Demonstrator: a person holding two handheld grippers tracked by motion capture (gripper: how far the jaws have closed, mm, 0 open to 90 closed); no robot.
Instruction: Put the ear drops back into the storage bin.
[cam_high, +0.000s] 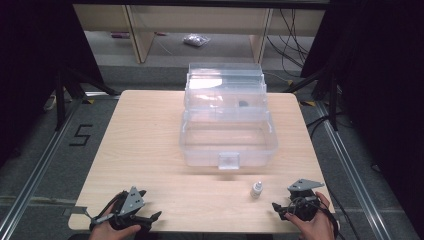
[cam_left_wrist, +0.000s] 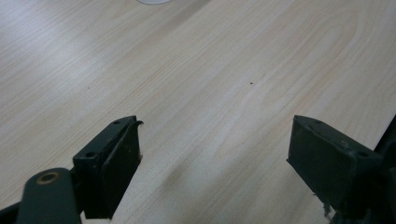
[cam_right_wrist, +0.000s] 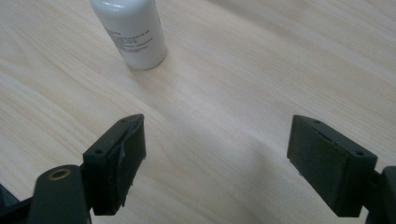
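A small white bottle (cam_high: 256, 189) stands upright on the wooden table (cam_high: 145, 140), near the front edge and right of centre. My right gripper (cam_high: 282, 198) rests just to the bottle's right, held by a hand, and is open. In the right gripper view the bottle (cam_right_wrist: 135, 35) stands ahead and to the left of the open, empty gripper (cam_right_wrist: 217, 130). My left gripper (cam_high: 151, 204) lies at the front left of the table. It is also open (cam_left_wrist: 215, 135), with only bare wood between its jaws.
A large clear plastic box (cam_high: 227, 145) sits open in the middle of the table. Its raised lid tray (cam_high: 225, 92) at the back holds a small dark item (cam_high: 243, 104). Beyond the table are the floor, shelf legs and cables.
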